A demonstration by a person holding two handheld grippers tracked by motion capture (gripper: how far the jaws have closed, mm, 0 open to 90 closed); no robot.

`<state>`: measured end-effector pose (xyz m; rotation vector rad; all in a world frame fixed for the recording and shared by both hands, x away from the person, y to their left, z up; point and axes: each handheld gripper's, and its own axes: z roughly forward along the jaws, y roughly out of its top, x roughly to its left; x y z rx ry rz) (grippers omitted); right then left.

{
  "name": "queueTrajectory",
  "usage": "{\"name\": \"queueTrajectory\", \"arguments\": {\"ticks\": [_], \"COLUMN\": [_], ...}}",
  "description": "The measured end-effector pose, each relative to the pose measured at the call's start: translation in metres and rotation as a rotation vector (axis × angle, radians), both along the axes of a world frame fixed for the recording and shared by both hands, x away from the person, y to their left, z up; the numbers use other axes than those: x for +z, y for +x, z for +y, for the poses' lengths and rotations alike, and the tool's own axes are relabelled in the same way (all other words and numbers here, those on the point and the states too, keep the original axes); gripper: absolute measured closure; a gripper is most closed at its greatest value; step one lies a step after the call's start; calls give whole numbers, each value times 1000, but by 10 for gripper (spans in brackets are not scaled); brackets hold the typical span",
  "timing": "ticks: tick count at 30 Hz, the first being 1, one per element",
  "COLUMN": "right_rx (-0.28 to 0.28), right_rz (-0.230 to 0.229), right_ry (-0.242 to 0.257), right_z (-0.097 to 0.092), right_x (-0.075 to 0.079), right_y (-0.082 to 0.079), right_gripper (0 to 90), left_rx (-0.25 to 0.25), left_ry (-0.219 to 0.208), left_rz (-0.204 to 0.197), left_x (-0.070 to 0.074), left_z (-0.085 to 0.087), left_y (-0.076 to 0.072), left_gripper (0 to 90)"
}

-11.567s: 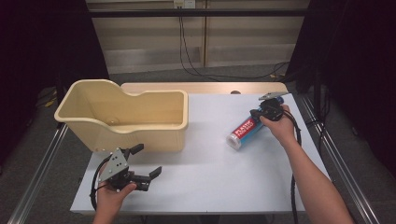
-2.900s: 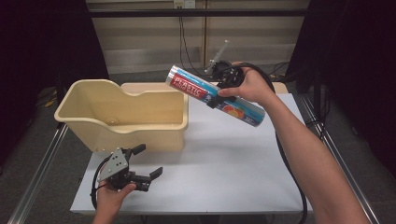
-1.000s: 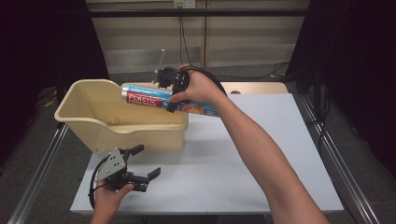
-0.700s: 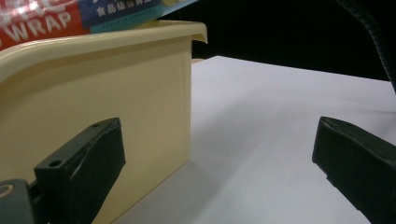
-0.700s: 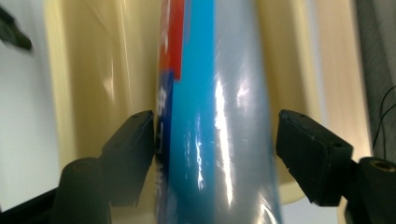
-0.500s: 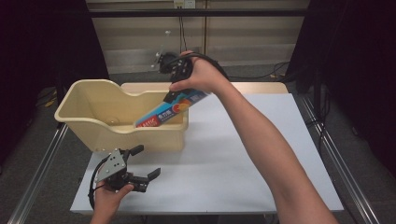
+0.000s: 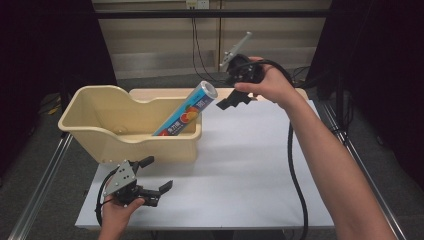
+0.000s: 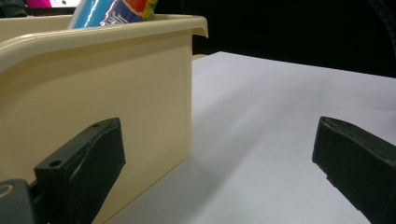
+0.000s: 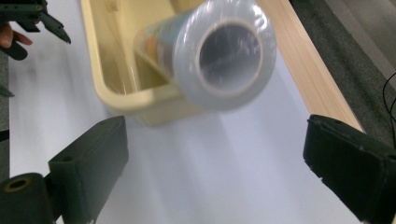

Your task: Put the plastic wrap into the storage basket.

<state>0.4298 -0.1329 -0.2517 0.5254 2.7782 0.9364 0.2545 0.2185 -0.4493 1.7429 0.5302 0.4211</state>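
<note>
- Right gripper [image 7: 231, 101]: jaws stand wide with nothing between them. They have just been opening, and the pads are off the roll.
- Left gripper [image 7: 152, 189]: jaws stand wide and empty, low over the table [image 7: 260, 165] at its near left corner, just in front of the bin [image 7: 100, 135].
- Roll [image 7: 186, 113]: lower end inside the bin, body leaning on the right rim, top end jutting up and out toward the right gripper (the open core faces that gripper's camera).
- Progress: judged from its position, the roll is delivered into the bin and released. What is left is to draw the right hand [image 7: 267, 85] clear; the roll may need a nudge if it must lie flat.
- Change from half a second ago: the roll hung from the right gripper, tilted over the bin; it now rests on the bin alone, and the right gripper has drawn off to the right of the roll's top end. The left gripper has kept its place.
</note>
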Motion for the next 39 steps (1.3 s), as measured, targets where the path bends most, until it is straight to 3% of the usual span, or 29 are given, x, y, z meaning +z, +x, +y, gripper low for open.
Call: {"name": "queueTrajectory", "arguments": {"ticks": [5,10,18,25,32,39], "right_rx": [-37,-67,-105,-168,-242,-321], "right_rz": [1,-27,-50,-86,-99,-136], "right_ry": [43,110,185,249,343,428], "right_z": [-33,-63,-94,-119,-147,-162], "right_x": [-9,-22,-44,-81,-117,-143], "right_y": [-13,-29,-53,-82,-111,-136], "right_gripper": [51,45,44,44,45,43], "left_rx": [6,6,1,2,4,10], "left_ry": [1,-5,5,5,3,0], "left_rz": [5,6,4,2,-4,-5], "left_x": [-1,-1,-1,-1,0,-1], "left_z": [-3,-5,-7,-7,-8,-7], "left_y": [1,1,1,1,0,0], "left_gripper": [23,23,23,23,23,23]}}
